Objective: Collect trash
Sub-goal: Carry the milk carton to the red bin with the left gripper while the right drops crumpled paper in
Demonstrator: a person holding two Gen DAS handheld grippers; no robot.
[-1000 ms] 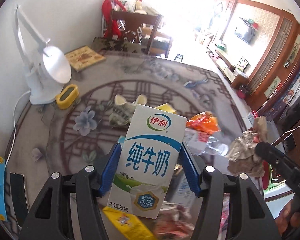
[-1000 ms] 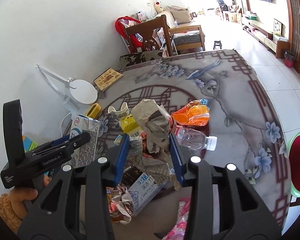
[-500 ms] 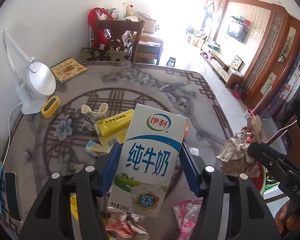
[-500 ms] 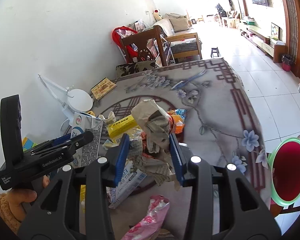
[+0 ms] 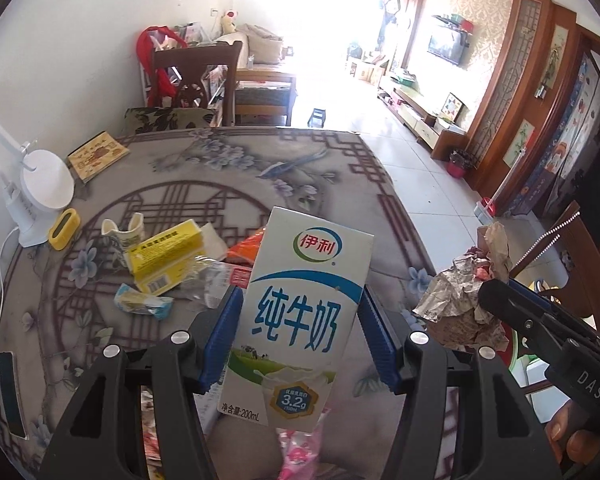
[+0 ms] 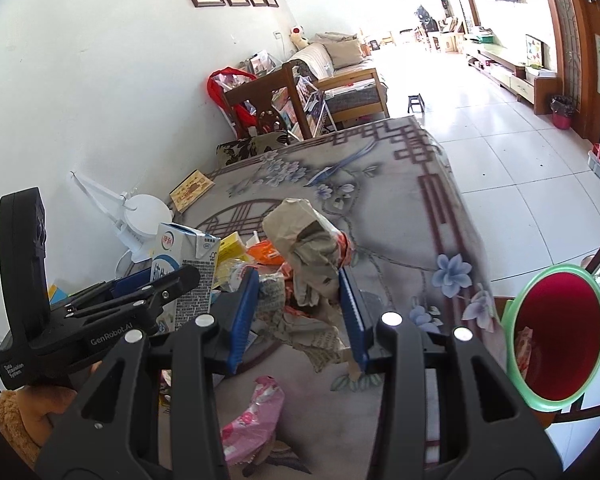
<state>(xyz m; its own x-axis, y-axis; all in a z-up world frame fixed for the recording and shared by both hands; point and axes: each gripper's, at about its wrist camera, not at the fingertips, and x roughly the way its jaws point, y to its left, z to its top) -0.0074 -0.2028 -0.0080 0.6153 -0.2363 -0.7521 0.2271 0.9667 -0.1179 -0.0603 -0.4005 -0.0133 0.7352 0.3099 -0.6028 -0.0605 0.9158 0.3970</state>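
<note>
Left gripper (image 5: 300, 336) jaws clamp milk carton (image 5: 300, 312); right gripper (image 6: 300, 312) jaws clamp crumpled paper (image 6: 308, 248), both above counter (image 6: 400, 208). Red bin (image 6: 556, 332) beside right edge. Wrappers (image 5: 168, 260) remain mid-counter; most left.

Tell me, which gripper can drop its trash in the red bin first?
Probably the right gripper. Its crumpled paper is nearer the red bin beside the table; the left gripper with the milk carton is farther.

Strong daylight pours in from the far end of the room, blowing out the floor (image 5: 332, 92) and sofa (image 6: 340, 52) to white glare. Fisheye curvature bends the walls, black vignetting fills the corners, and nearby surfaces stay sharp.
</note>
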